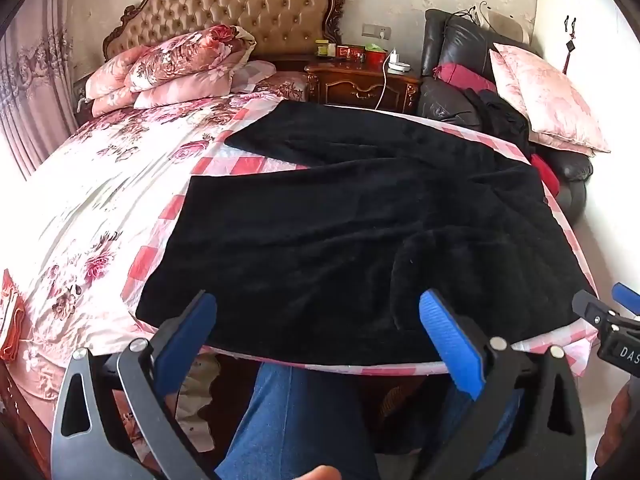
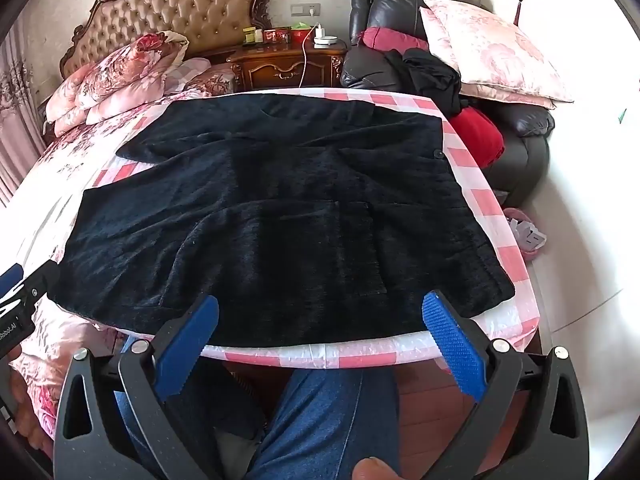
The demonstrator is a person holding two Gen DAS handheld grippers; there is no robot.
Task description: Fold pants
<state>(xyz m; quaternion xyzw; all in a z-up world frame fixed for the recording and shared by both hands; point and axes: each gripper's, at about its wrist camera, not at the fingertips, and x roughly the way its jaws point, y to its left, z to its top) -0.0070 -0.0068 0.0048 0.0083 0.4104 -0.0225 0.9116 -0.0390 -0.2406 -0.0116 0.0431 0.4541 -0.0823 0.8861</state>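
Note:
Black fleecy pants (image 1: 340, 220) (image 2: 272, 216) lie spread flat on a pink checked cloth (image 1: 224, 164) (image 2: 492, 200) at the bed's near corner, legs running toward the left, waist with a button at the right. My left gripper (image 1: 318, 320) hangs open over the near hem, its blue pads (image 1: 450, 340) wide apart with nothing between them. My right gripper (image 2: 320, 320) is open too, above the near edge by a back pocket, and shows at the right rim of the left wrist view (image 1: 608, 320). The left gripper appears at the left rim of the right wrist view (image 2: 20, 292).
A floral quilt (image 1: 100, 200) and stacked pillows (image 1: 176, 68) fill the bed's left and back. A wooden nightstand (image 2: 288, 66) and a black leather armchair (image 2: 520, 136) with a pink cushion and red cloth stand behind. A person's jeans-clad legs (image 2: 320, 420) are below the bed edge.

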